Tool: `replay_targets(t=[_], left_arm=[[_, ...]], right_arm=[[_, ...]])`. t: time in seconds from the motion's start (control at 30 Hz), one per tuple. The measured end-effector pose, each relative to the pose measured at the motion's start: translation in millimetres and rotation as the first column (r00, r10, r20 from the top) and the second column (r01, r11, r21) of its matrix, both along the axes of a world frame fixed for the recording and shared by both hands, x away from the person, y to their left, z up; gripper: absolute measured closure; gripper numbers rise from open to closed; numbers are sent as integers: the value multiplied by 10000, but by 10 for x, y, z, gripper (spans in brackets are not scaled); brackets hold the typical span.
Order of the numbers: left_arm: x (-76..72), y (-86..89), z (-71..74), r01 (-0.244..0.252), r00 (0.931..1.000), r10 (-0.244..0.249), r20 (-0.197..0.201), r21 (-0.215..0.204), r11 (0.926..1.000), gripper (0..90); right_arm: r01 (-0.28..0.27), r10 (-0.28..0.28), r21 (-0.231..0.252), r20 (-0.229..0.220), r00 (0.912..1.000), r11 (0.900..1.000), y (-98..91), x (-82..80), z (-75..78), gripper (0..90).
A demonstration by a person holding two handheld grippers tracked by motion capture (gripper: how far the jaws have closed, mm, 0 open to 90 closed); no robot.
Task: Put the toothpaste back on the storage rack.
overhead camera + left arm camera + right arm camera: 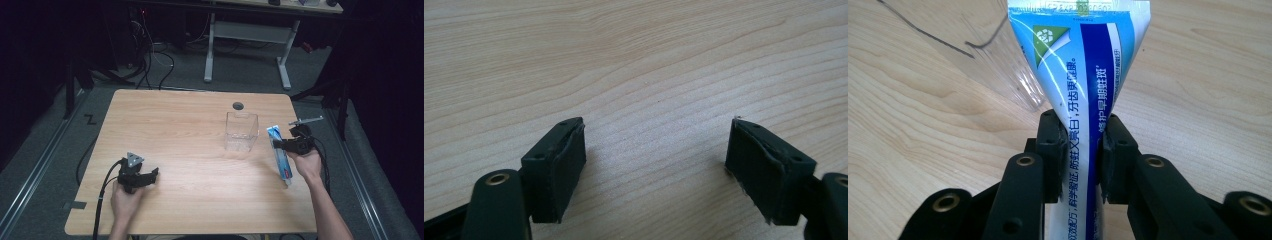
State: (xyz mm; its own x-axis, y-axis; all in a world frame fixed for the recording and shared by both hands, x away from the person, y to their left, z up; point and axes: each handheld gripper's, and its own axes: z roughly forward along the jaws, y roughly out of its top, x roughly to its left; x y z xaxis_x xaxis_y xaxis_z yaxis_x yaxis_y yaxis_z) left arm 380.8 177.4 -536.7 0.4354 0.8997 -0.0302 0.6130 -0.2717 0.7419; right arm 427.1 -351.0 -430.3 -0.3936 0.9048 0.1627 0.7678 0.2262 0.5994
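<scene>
We see a pale wood-grain table (190,150) with rounded corners, and on it, right of centre in the high view, a clear, thin-walled plastic box (241,131), square and open-topped. The toothpaste tube (1083,75) is glossy blue and white, flat and crimped at its wide end, and lies slanted at the right edge of the table in the high view. Our right claw (1082,150) is clamped on the tube's narrower part. Our left claw (656,170) stands wide apart with nothing between its pads, low over bare wood at lower left.
</scene>
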Motion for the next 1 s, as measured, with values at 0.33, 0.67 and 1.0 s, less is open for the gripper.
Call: replay_targets(t=[0.33, 0.67, 1.0], left_arm=[[0, -1, 0, 1, 10000, -1, 1, 16, 10000, 244], [-1, -1, 0, 4, 10000, -4, 0, 28, 10000, 244], [-1, -1, 0, 3, 10000, -3, 2, 29, 10000, 244]], right_arm=[[-137, 120, 383, 432, 9990, 9992, -6, -70, 95, 749], [-415, 335, 806, 982, 9946, 9959, 38, -136, 233, 749], [-805, 625, 1116, 1557, 9858, 9905, 132, -155, 393, 748]])
